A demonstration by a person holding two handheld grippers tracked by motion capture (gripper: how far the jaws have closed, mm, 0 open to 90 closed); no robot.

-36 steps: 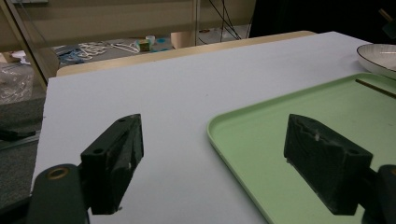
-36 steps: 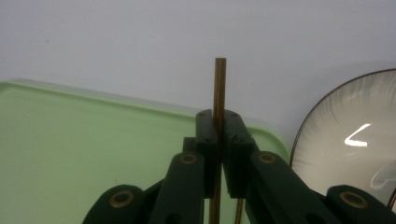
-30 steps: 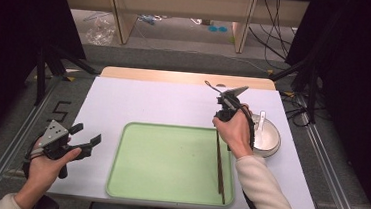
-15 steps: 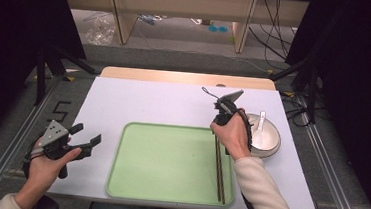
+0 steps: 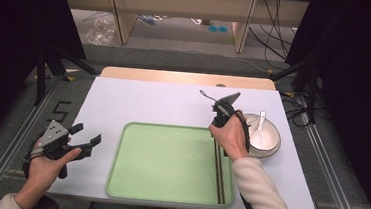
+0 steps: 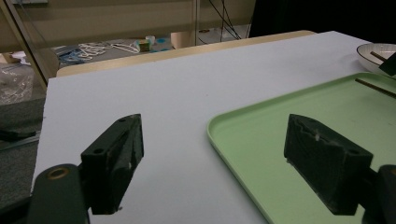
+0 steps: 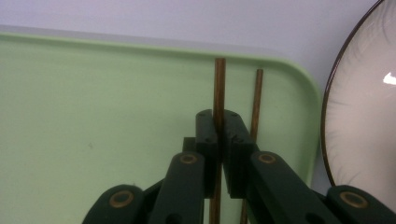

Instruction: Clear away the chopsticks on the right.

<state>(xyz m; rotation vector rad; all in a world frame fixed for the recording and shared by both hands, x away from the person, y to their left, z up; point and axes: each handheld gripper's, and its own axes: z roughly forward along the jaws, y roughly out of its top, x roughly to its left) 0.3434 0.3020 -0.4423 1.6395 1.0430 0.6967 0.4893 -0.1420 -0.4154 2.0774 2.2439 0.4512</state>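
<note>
Two brown chopsticks [image 5: 218, 172] lie lengthwise along the right side of the green tray [image 5: 162, 183]. My right gripper [image 5: 217, 123] hangs over the tray's far right corner. In the right gripper view it [image 7: 219, 126] is shut on one chopstick [image 7: 219, 84]. The second chopstick [image 7: 257, 98] lies just to the right of it on the tray [image 7: 93, 102]. My left gripper [image 5: 87, 134] is held open to the left of the tray, above the white table. Nothing sits between its jaws [image 6: 217, 158], which straddle the tray's near corner [image 6: 243, 135].
A white bowl [image 5: 271, 141] with a white spoon [image 5: 260, 125] in it stands on the table just right of the tray, close to my right hand. Its dark rim [image 7: 334, 93] is right beside the chopsticks. The white table [image 5: 143, 101] stretches behind the tray.
My right gripper has come slightly nearer and lower over the tray's right side with the chopstick. The left gripper has stayed where it was, open.
</note>
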